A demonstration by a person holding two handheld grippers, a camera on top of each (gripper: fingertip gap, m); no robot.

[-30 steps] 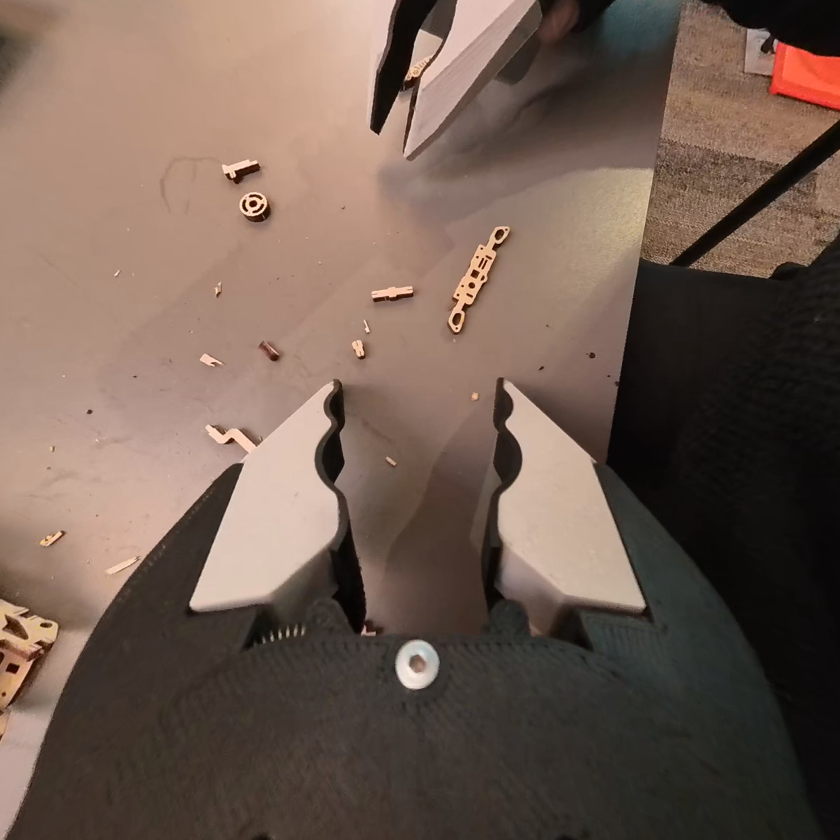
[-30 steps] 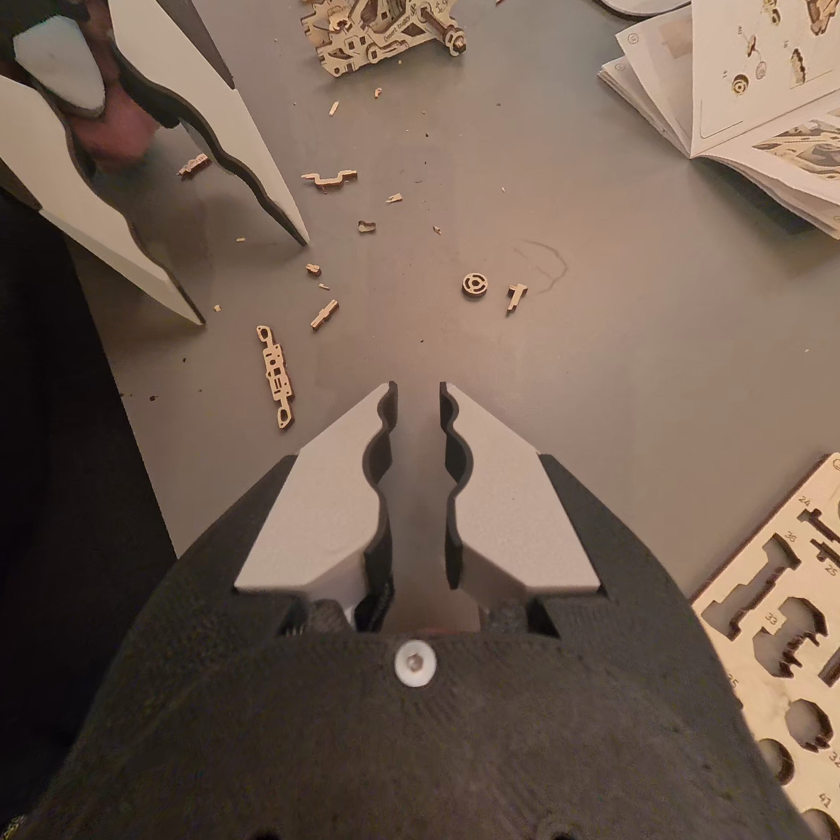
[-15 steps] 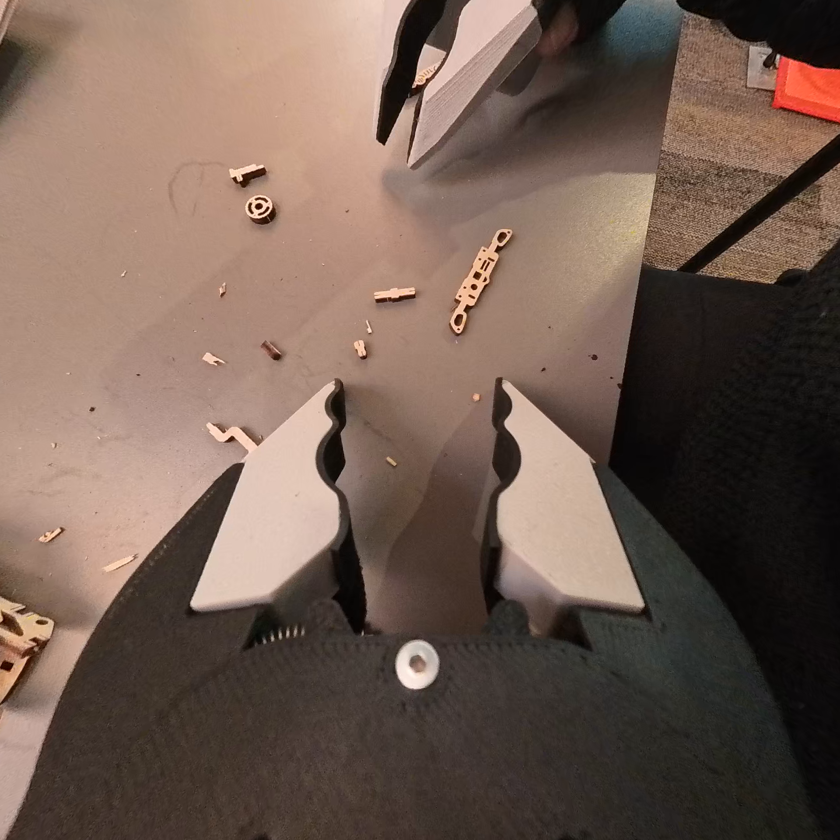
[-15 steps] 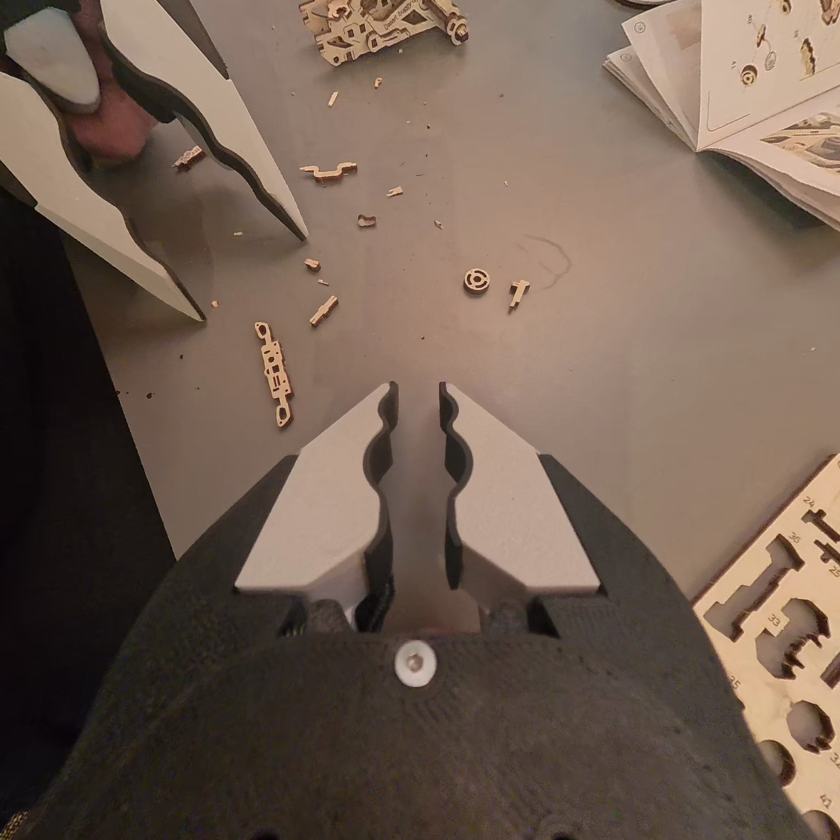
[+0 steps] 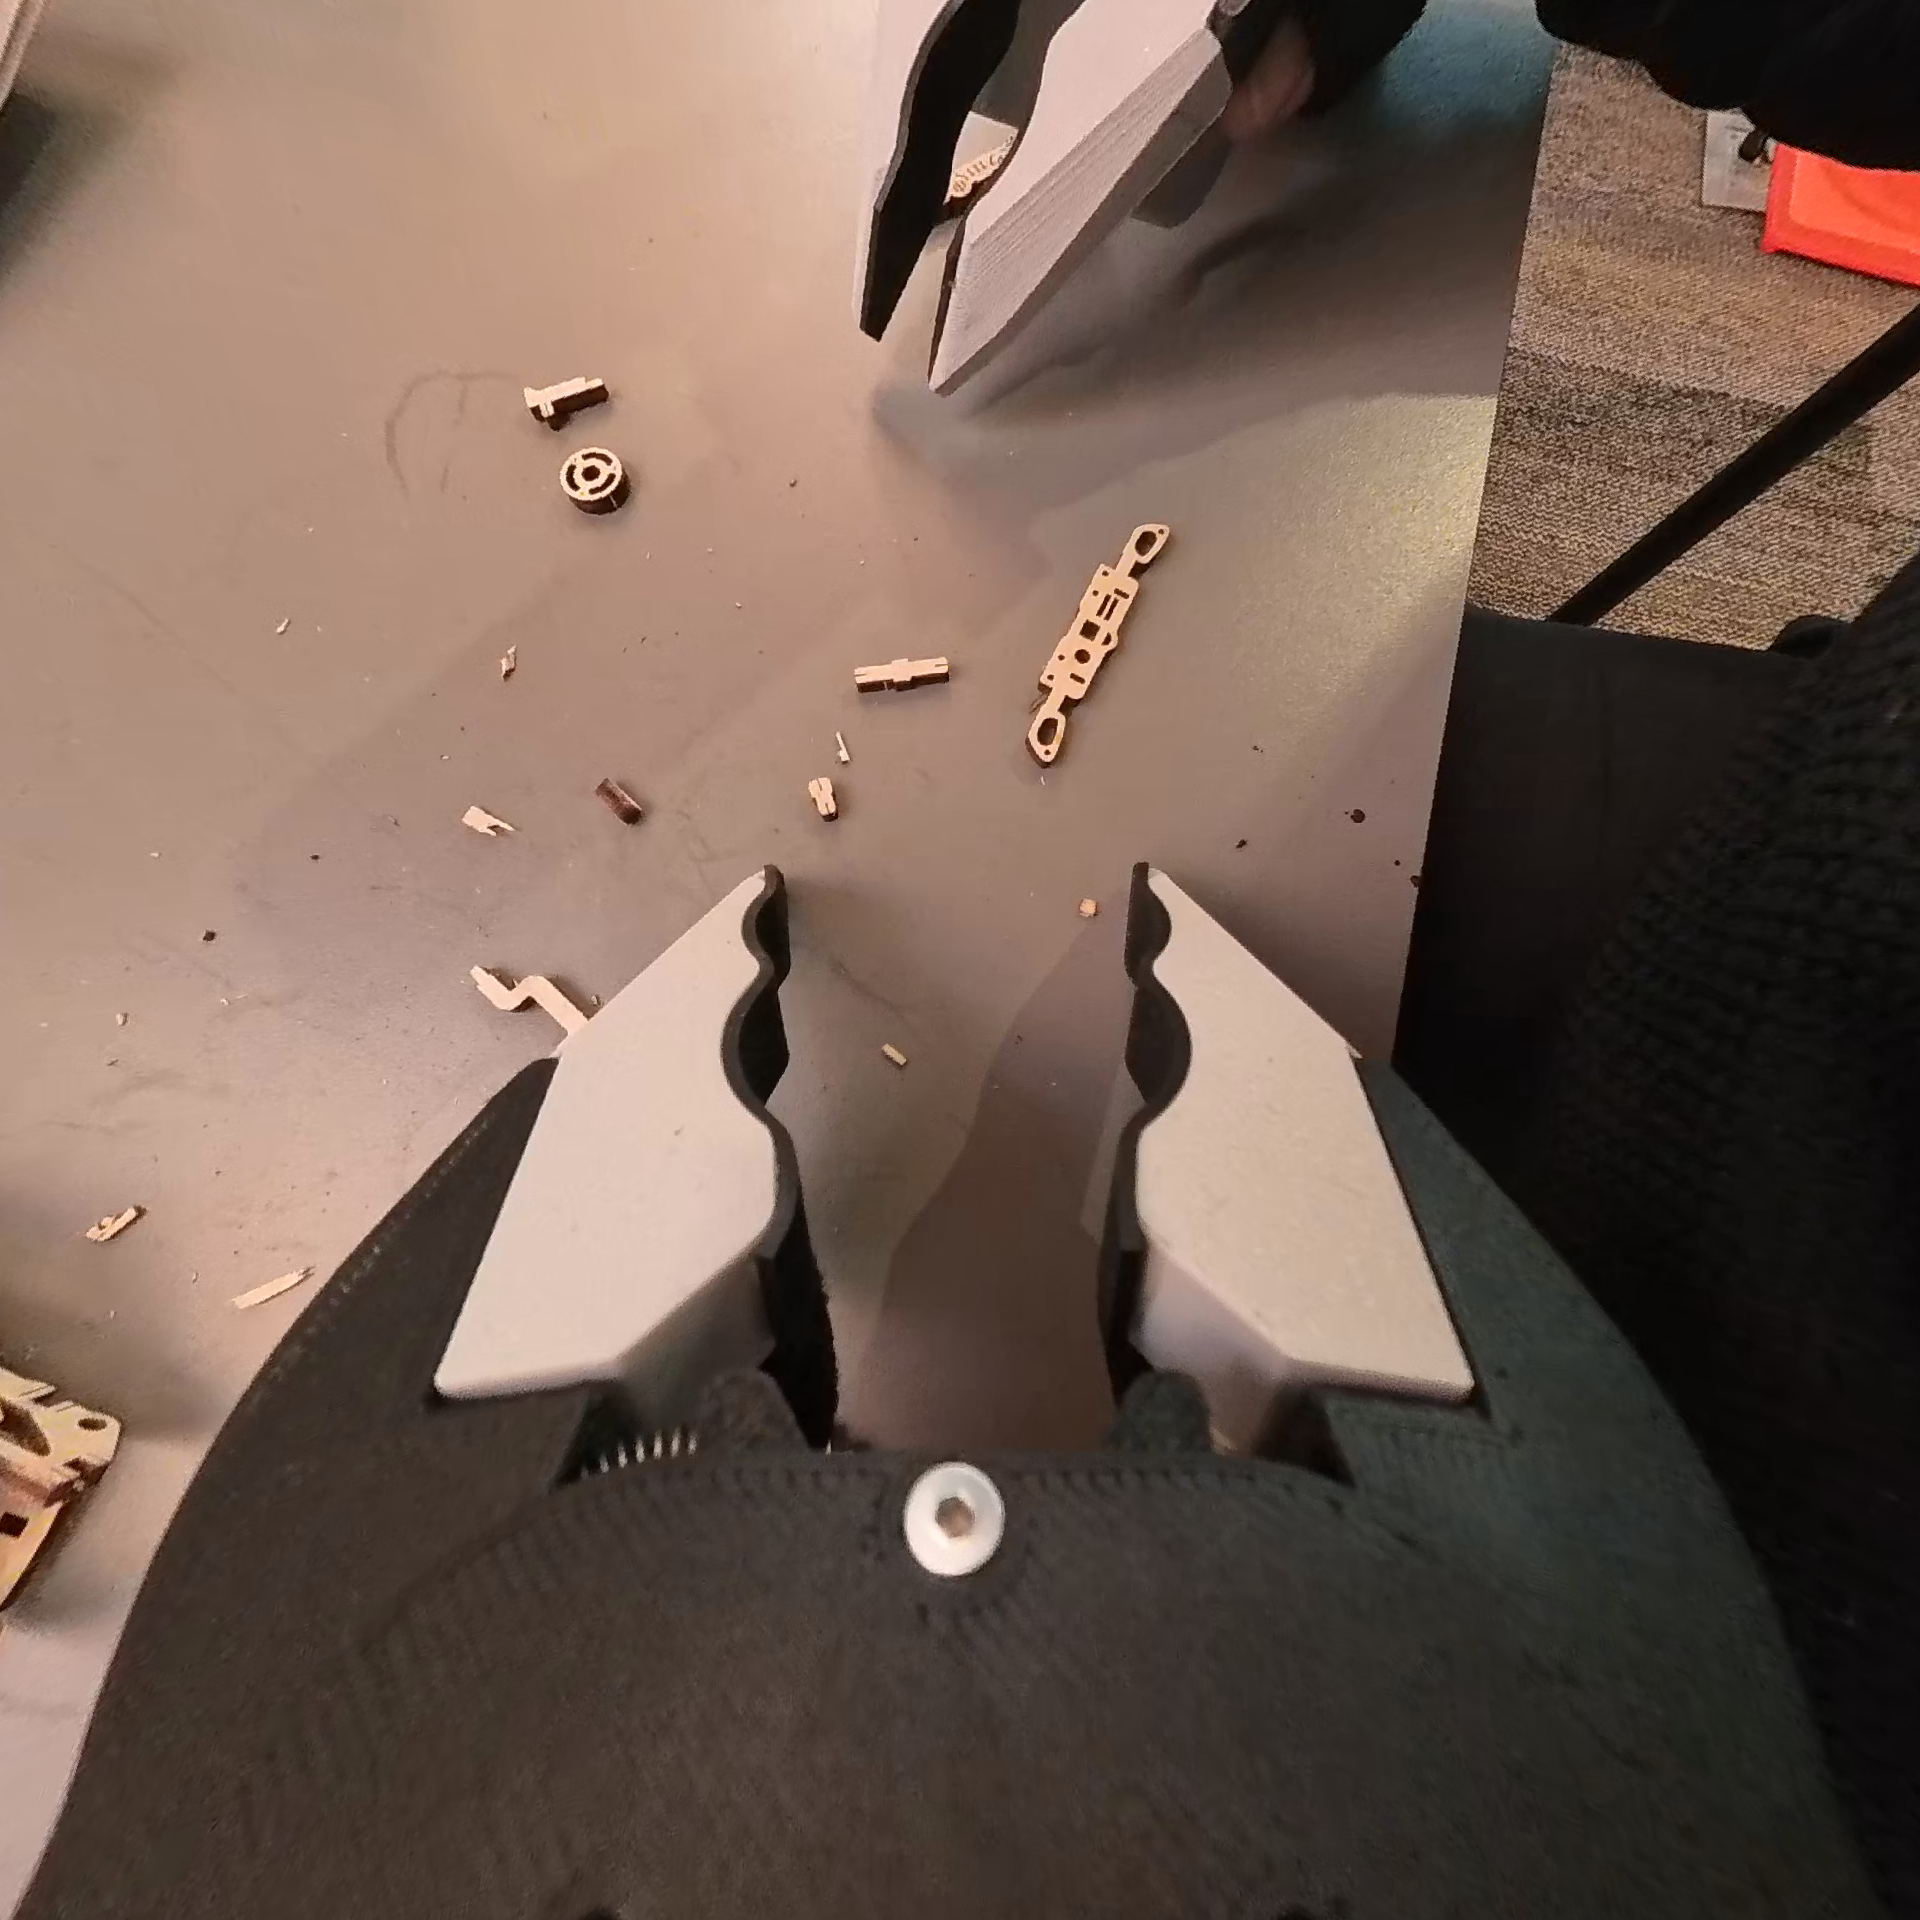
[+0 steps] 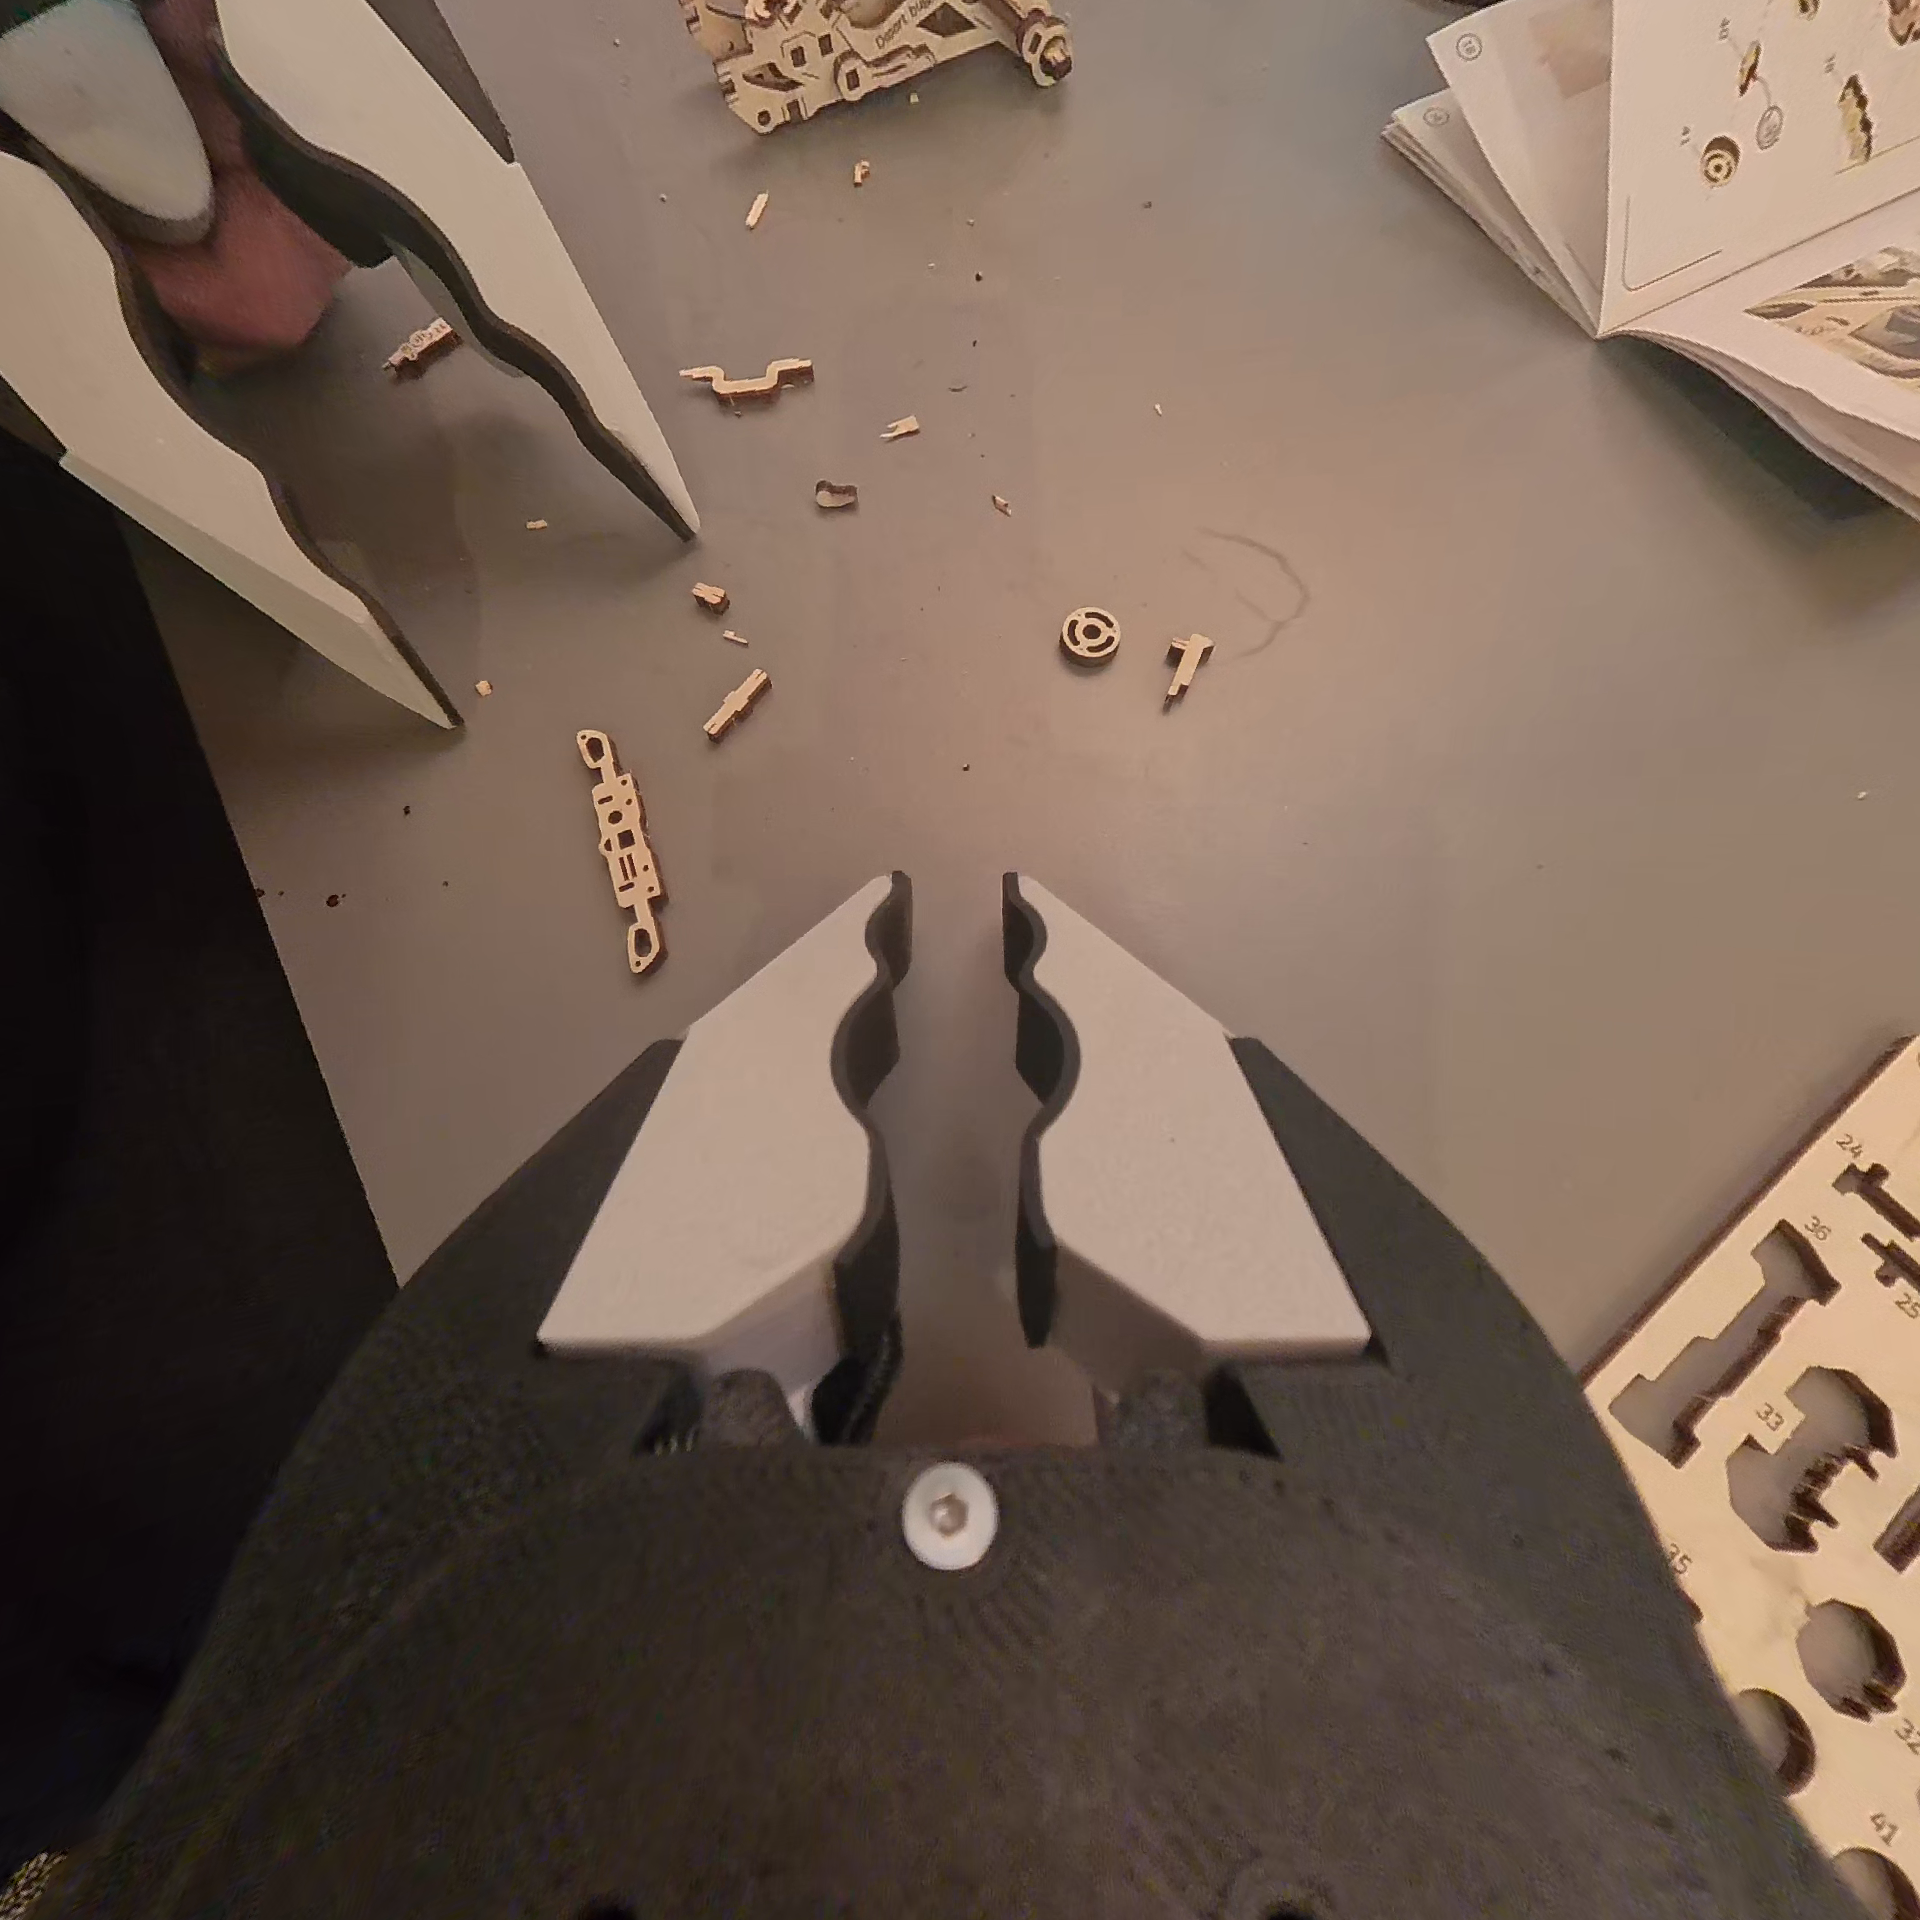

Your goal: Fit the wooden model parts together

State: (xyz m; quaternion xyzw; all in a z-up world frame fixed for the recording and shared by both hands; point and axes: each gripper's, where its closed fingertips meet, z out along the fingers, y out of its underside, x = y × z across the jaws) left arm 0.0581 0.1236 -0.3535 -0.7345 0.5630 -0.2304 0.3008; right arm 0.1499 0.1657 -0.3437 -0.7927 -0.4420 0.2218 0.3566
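Small wooden parts lie loose on the grey table [image 5: 312, 260]: a long perforated strip [image 5: 1096, 644] [image 6: 621, 850], a short pin [image 5: 902, 675] [image 6: 736, 704], a ring wheel [image 5: 594, 483] [image 6: 1091, 636] and a T-shaped piece [image 5: 566, 400] [image 6: 1187, 665]. My left gripper [image 5: 956, 883] is open wide and empty, just short of the pin and strip; it also shows at the right wrist view's upper left [image 6: 561, 623]. My right gripper [image 6: 954, 883] is empty, with its jaws a narrow gap apart. It hovers beyond the strip in the left wrist view [image 5: 909, 332].
A partly built wooden model [image 6: 883, 52] stands at the far edge, and part of it shows in the left wrist view [image 5: 42, 1455]. An open instruction booklet [image 6: 1714, 208] lies far right. A punched part sheet [image 6: 1818, 1455] lies near right. Wood scraps [image 6: 748, 376] litter the middle. The table edge [image 5: 1455, 727] borders carpet. Across from one pair of fingers to the other is roughly 11 cm. It is some 4 cm from my left tips to the short pin [image 5: 902, 675]. The right camera catches it too, in the right wrist view [image 6: 725, 695]. My right gripper is the nearer one to the T-shaped piece [image 5: 566, 400]: about 6 cm, against 11 cm. It turns up in the right wrist view [image 6: 1168, 655] as well.
Both grippers have drifted only slightly. The jaw openings are the same and no part has moved.
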